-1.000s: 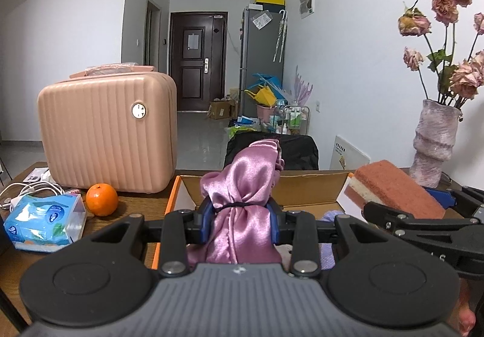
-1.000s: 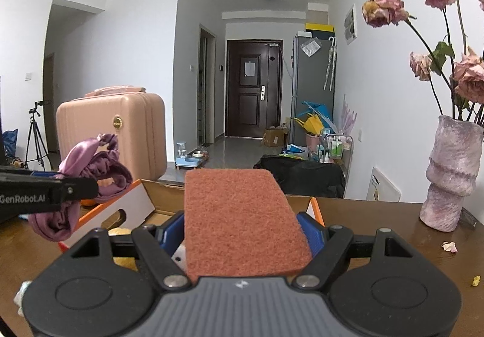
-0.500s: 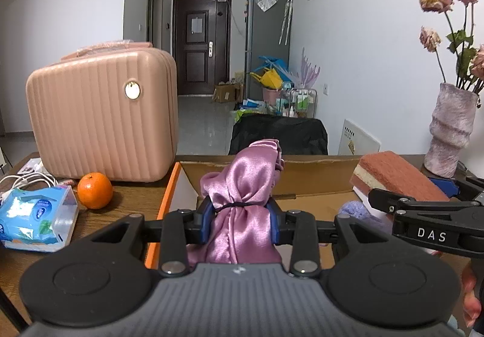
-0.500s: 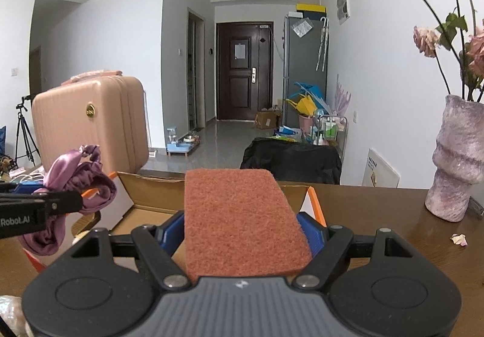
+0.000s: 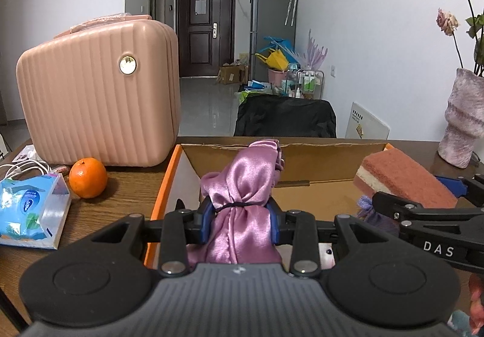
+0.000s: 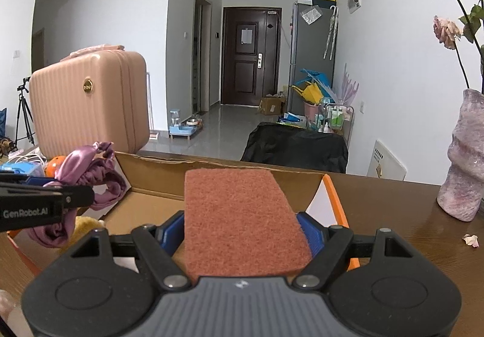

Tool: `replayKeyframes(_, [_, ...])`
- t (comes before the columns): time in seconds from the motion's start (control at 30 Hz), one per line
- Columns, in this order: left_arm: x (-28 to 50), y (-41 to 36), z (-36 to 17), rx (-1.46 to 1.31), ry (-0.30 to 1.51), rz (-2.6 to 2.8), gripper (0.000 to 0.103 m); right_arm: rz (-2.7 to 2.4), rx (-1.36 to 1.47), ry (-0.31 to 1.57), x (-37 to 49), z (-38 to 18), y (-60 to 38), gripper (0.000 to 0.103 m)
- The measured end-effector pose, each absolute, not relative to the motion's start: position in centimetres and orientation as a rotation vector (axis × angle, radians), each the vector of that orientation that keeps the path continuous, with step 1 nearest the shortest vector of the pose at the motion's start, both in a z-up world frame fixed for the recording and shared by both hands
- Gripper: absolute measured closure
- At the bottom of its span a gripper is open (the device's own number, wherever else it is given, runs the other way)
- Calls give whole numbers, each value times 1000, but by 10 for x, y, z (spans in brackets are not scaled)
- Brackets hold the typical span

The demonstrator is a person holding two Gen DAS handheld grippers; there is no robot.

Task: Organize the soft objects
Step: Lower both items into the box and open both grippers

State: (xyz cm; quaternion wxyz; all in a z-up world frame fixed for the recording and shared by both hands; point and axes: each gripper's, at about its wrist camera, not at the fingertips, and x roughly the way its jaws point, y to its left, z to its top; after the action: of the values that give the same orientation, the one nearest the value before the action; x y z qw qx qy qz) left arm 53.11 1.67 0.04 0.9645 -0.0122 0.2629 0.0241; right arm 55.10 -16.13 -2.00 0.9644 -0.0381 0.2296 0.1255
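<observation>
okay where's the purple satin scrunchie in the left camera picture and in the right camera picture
Left wrist view: the purple satin scrunchie sits low centre, pinched in the left tool over the cardboard box.
Right wrist view: the scrunchie is at the left edge, above the box's left side.
Shared landmark: the pink suitcase, behind and left of the box.

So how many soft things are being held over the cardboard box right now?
2: a purple satin scrunchie in the left hand-held gripper, a scouring sponge in the right hand-held gripper. More lie inside, partly hidden.
</observation>
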Motion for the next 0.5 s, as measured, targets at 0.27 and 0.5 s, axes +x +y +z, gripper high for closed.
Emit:
replayKeyframes(0.27, [530,18,-2,-29,528,59,22,216,-81,499,558,-22,-164,11])
replayKeyframes(0.5, [526,22,1,-35,498,108,0,164,-29,516,562,-22,-178,0])
